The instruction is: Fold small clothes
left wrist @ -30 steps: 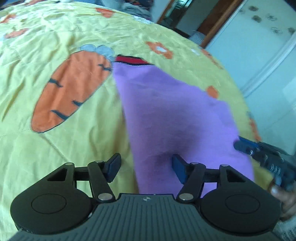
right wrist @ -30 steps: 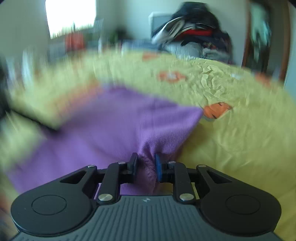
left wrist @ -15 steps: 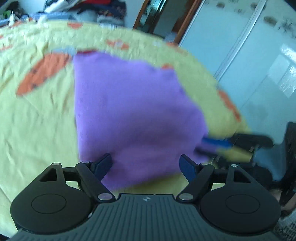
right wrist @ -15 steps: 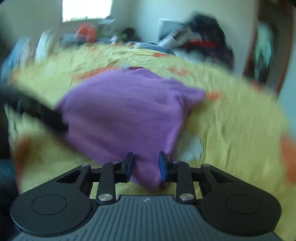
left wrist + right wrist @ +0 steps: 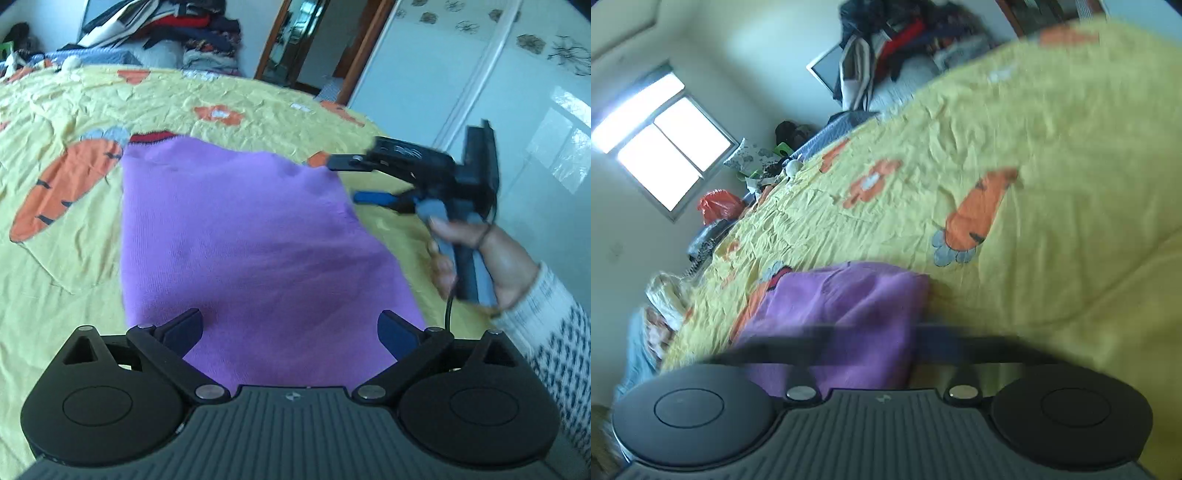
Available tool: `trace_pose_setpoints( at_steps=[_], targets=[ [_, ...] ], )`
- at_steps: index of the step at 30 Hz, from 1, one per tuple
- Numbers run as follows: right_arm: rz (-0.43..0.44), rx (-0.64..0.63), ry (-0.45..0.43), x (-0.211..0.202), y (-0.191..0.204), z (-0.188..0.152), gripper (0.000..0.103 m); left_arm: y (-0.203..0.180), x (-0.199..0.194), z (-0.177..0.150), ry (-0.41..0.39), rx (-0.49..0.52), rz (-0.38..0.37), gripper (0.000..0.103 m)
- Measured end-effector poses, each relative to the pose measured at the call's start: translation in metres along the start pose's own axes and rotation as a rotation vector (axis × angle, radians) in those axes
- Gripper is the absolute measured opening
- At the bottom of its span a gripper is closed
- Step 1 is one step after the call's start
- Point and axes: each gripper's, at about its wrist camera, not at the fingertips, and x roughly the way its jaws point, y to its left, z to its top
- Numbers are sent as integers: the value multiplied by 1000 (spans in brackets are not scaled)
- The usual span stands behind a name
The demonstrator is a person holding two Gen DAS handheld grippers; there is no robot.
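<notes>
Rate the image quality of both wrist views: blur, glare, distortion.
Left wrist view: purple garment mostly sharp, right gripper and hand motion-smeared, fisheye bends the yellow bedsheet. Right wrist view: tilted and motion-blurred, its own fingers a dark smear, window blown out white.

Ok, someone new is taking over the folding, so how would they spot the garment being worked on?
Look at the yellow bedspread printed with orange carrots. The purple garment lies flat near its middle, just in front of the open left gripper. It is the only plain purple cloth there, with a red trim at its far edge.
</notes>
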Motion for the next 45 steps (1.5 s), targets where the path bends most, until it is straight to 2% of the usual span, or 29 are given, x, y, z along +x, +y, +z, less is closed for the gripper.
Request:
trace_pose_setpoints(
  at_steps=[3,5,8,10,12,13,14,16,18,19,20,21,22,23,25,27,28,29,31,33,34,35,36,37,38,40,42,43,45],
  targets=[
    [-75,-177,-38,-7,31,-3,4,-3,7,5,-5,-11,-9,99],
    [-115,-234,-103,-21,41,-1,4,-6,11,10,-16,-9,-14,99],
    [-203,-223,-28,-14,23,-3,4,-4,25,11,3,-25,-10,101],
    [-267,-308,3,-11,28,-15,7,-5,31,5,19,6,-1,102],
    [-324,-296,-15,-24,35,-18,33,-4,24,1,20,8,0,102],
    [-371,-314,-41,-34,42,-22,60,-1,18,0,16,-22,-11,102],
    [-372,-350,-93,-49,53,-30,68,4,10,-1,4,-57,-25,102],
    [-233,-414,-111,-77,74,-52,65,11,-2,-6,-5,-105,-37,102],
    [-164,-453,-98,-97,93,-83,63,16,-11,-13,-8,-118,-50,102],
    [-140,-484,-88,-103,101,-101,52,18,-13,-18,-10,-117,-39,102],
    [-128,-522,-63,-105,106,-118,34,19,-14,-22,-9,-114,-31,102],
    [-159,-564,-34,-100,109,-131,28,21,-12,-26,-4,-118,-31,102],
    [-251,-612,-23,-88,106,-139,20,21,-11,-30,-10,-116,-30,102],
    [-332,-657,-18,-76,97,-143,26,16,-10,-33,-23,-83,-18,103],
    [-258,-492,-26,-80,73,-123,28,3,-7,-36,-16,-19,32,103],
    [-362,-560,-77,-94,87,-125,28,-3,-13,-37,-11,-31,27,103],
    [-356,-562,-90,-104,93,-130,28,-3,-18,-38,-18,-49,-1,103],
    [-303,-533,-85,-114,96,-136,28,-2,-21,-38,-28,-67,-20,103],
    [-231,-551,-64,-126,103,-158,28,1,-22,-37,-41,-92,-15,103],
    [-270,-602,-2,-115,106,-177,28,6,-13,-40,-25,-99,-1,103],
    [-286,-632,-8,-110,100,-185,28,5,-11,-42,-29,-83,7,103],
    [-302,-631,-33,-109,96,-188,35,2,-10,-43,-39,-44,19,103],
    [-348,-579,-34,-113,92,-183,49,-3,-9,-44,-31,-10,36,103],
    [-389,-518,-46,-118,88,-178,71,-7,-11,-44,-24,3,58,103],
    [-415,-479,-59,-124,86,-178,77,-7,-18,-45,-32,-13,64,103],
    [-434,-424,-50,-132,84,-183,81,-6,-31,-50,-59,-49,52,103],
    [-445,-374,-38,-140,85,-194,92,-2,-42,-57,-75,-81,62,103],
    [-450,-376,-16,-139,88,-200,103,0,-46,-62,-76,-104,56,103],
    [-491,-415,21,-134,96,-211,103,4,-49,-69,-61,-130,63,103]
  ],
)
